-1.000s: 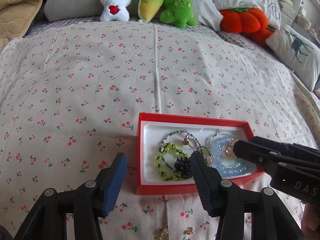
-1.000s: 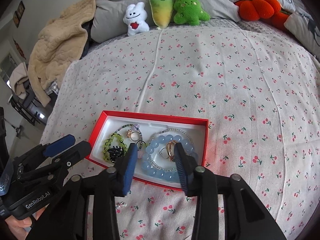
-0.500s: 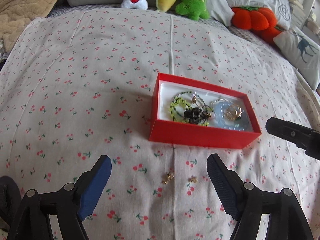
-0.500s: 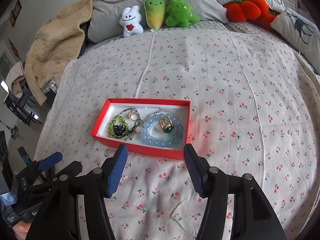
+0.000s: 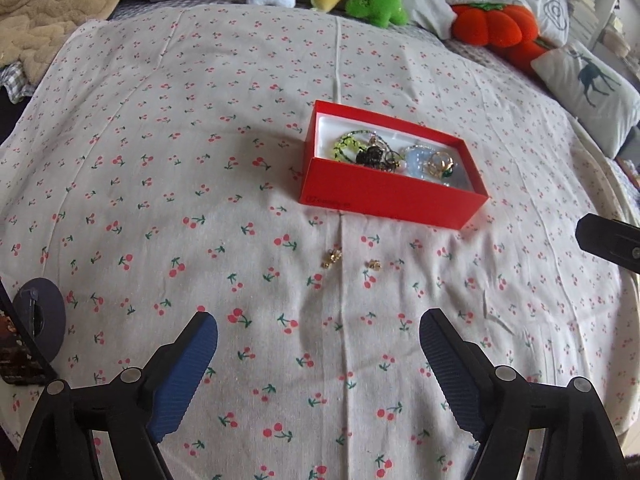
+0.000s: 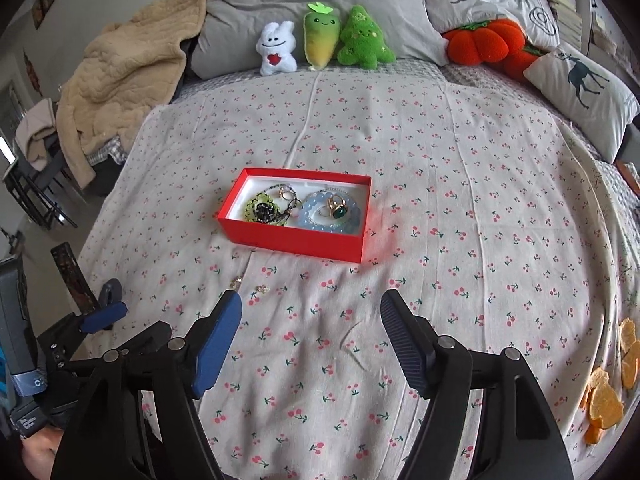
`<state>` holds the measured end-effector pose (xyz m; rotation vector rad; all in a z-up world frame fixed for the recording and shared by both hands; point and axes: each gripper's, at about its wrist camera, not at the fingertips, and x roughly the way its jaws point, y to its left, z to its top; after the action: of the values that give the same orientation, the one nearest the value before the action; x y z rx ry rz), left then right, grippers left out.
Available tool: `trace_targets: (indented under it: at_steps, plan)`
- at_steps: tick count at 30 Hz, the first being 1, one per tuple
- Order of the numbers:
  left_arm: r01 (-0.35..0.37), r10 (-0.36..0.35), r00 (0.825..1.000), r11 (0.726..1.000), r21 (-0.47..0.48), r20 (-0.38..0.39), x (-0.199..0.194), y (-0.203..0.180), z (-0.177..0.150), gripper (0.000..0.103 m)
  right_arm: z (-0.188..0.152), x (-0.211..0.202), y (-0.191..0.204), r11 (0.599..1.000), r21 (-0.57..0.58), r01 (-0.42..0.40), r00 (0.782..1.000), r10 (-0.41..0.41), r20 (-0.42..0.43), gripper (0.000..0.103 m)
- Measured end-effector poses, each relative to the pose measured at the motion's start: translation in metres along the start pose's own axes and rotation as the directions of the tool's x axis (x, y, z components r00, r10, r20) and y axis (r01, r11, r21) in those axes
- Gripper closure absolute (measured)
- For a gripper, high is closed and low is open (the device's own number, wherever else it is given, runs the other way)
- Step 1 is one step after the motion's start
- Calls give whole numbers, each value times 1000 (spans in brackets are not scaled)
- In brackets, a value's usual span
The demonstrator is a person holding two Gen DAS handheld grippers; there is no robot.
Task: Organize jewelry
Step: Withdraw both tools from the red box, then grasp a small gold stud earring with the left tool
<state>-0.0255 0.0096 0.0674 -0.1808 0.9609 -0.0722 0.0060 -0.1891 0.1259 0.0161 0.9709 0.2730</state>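
A red box with a white lining sits on the cherry-print bedspread. It holds a green bead bracelet, a light blue bead bracelet, a gold ring with a green stone and other small pieces. Two small gold earrings lie on the sheet in front of the box; they also show in the right wrist view. My left gripper is open and empty, near the earrings. My right gripper is open and empty, in front of the box.
Plush toys, an orange pumpkin cushion, grey pillows and a deer pillow line the far and right sides. A beige blanket lies at the far left. Orange peel pieces lie near the right edge.
Both grippers have pulled back from the box and opened wider. The right gripper let go of the gold ring, which now lies on the blue bracelet in the box.
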Motion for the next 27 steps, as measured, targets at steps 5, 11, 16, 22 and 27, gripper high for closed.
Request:
trace_targets:
  at_steps: [5, 11, 16, 22, 27]
  plan:
    - [-1, 1, 1000, 999, 33, -8, 8, 0, -4, 10, -7, 12, -3, 1000, -16, 11, 1000, -11, 1, 28]
    - [-10, 4, 997, 996, 87, 72, 28, 12, -11, 10, -25, 52, -23, 998, 56, 20, 999, -18, -27, 27]
    - [26, -34, 996, 996, 88, 88, 51, 24, -13, 10, -38, 88, -29, 993, 110, 43, 996, -34, -82, 27]
    - [54, -59, 997, 995, 86, 55, 77, 28, -12, 10, -47, 121, -17, 995, 69, 75, 992, -67, -107, 27]
    - [68, -72, 997, 990, 122, 31, 97, 21, -9, 22, -52, 139, -8, 995, 27, 99, 987, -94, -130, 27]
